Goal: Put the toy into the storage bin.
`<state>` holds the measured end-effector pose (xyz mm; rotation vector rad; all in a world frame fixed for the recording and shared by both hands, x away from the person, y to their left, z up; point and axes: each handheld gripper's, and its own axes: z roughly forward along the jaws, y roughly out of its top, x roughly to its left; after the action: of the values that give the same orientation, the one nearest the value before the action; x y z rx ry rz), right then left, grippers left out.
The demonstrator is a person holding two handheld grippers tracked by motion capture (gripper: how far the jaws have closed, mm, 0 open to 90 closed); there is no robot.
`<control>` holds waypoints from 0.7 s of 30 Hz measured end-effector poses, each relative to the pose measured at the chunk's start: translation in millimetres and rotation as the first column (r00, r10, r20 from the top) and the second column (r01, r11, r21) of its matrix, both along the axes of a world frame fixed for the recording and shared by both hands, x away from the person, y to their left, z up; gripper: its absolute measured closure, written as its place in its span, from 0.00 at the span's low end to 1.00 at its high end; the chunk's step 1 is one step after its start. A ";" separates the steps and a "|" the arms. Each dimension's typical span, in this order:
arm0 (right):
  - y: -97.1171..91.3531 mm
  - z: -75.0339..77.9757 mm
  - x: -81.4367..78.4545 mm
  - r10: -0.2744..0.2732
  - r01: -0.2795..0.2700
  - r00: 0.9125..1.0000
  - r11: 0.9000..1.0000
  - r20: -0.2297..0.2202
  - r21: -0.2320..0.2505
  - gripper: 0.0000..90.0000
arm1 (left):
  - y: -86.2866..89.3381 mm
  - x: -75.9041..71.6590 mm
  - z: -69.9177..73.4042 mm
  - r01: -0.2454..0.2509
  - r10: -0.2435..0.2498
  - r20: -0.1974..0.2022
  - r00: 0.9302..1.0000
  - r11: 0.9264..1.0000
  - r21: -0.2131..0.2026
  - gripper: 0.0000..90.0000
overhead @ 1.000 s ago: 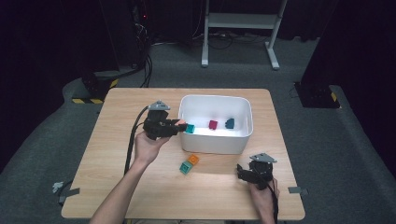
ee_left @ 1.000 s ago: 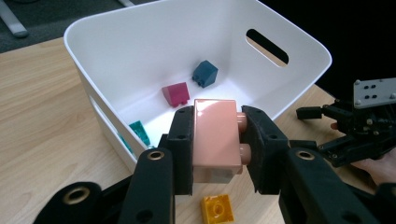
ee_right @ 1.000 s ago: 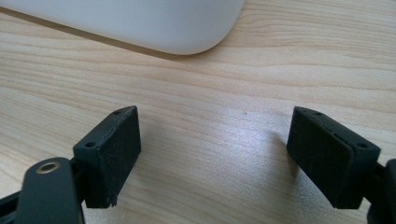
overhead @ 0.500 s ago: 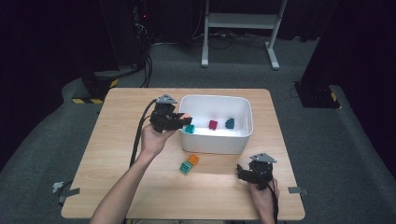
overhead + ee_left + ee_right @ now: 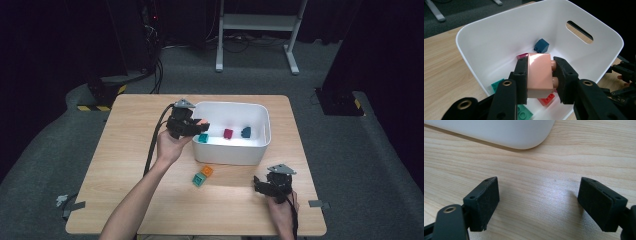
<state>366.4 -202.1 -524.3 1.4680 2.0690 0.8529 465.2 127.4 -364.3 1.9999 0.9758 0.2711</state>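
My left gripper (image 5: 199,125) is shut on a peach brick (image 5: 202,121) and holds it just above the left end of the white bin (image 5: 262,125). In the left gripper view the peach brick (image 5: 539,75) sits clamped between the two pads, studs to the right, above the bin's inside (image 5: 499,37). At the table's front right my right gripper (image 5: 260,186) rests low, jaws wide apart. The right gripper view shows bare wood between its fingers (image 5: 484,202) and a corner of the bin (image 5: 499,132) beyond.
A teal brick (image 5: 203,138), a magenta one (image 5: 228,133) and a dark blue one (image 5: 245,132) lie in the bin. An orange brick (image 5: 207,171) and a green brick (image 5: 199,179) sit on the table in front of it.
My left gripper has carried the peach brick away from the person and to the right, from beside the bin to over its left rim. The right gripper has stayed where it was.
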 end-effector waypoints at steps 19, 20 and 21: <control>0.0 0.0 0.0 0.000 0.000 1.000 1.000 0.000 0.000 0.19 | -10.9 9.2 -10.1 0.011 -0.010 -0.035 0.999 0.999 0.031 0.61; 0.0 0.0 0.0 0.000 0.000 1.000 1.000 0.000 0.000 0.19 | -10.9 9.3 -10.4 0.008 -0.007 -0.036 0.999 0.999 0.034 0.57; 0.0 0.0 0.0 0.000 0.000 1.000 1.000 0.000 0.000 0.19 | -10.8 9.1 -10.6 0.004 -0.003 -0.035 0.999 0.999 0.036 0.54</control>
<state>366.4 -202.1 -524.3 1.4685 2.0684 0.8534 474.3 116.6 -374.9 2.0447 0.9950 0.2544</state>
